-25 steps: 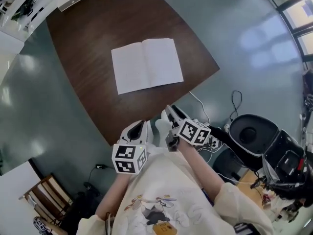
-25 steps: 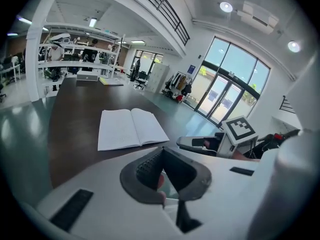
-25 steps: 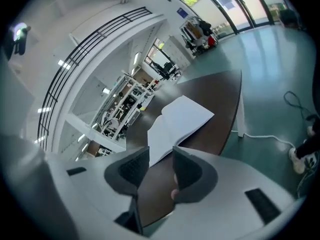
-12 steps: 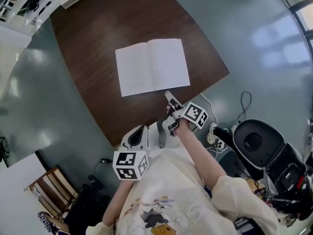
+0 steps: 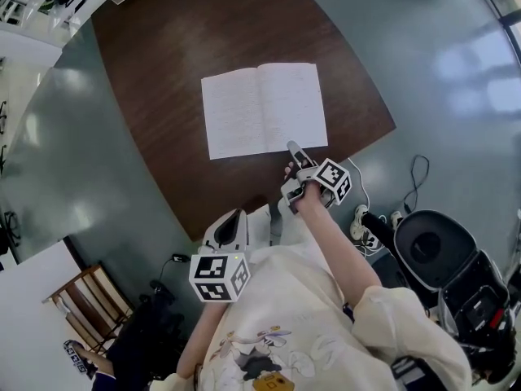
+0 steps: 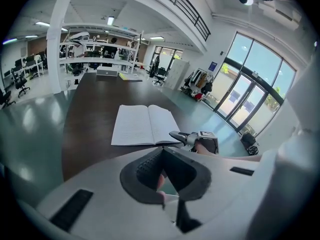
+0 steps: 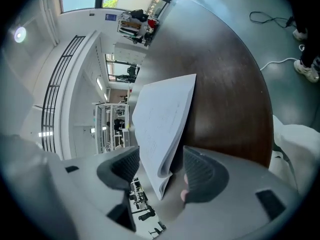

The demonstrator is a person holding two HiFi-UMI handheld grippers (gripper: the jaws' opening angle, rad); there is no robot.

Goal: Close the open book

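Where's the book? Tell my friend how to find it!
Find the big dark brown table. Near its front edge lies the book, open, with white pages. It is the only thing there with the right tool reaching it, jaws apart around its edge.

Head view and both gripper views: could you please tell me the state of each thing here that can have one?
Book: open, lying flat on the table.
Right claw: jaws apart, straddling the book's near right edge, not clamped on it.
Left claw: jaws together, empty, away from the book.
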